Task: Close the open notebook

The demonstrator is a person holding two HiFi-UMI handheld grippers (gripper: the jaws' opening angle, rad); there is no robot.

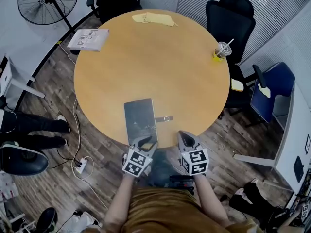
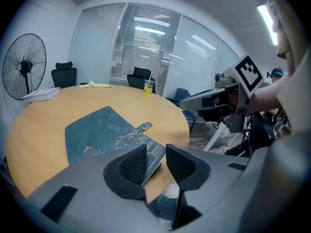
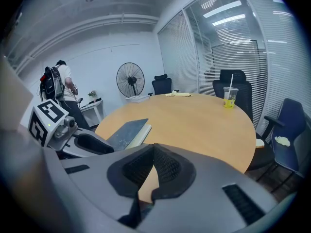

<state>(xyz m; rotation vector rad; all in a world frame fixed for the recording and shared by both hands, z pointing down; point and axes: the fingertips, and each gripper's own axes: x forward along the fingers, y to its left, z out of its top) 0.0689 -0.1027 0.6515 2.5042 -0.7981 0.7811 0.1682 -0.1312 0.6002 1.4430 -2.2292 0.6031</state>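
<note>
Teal notebook [image 1: 140, 120] lies closed; left claw [image 1: 146, 141] apart, right claw [image 1: 182, 136] together.

Seen just beyond the near edge of the round table [image 1: 160, 57], the person wears a mustard-brown top [image 1: 165, 205] that leaves the forearms bare. The left gripper [image 1: 146, 141] and right gripper [image 1: 187, 139] have smooth grey moulded shells. Each bears a white cube [image 1: 136, 162] printed with black square markers at the end away from the round table, and the jaws are lined with black ribbed pads [image 2: 132, 165].
</note>
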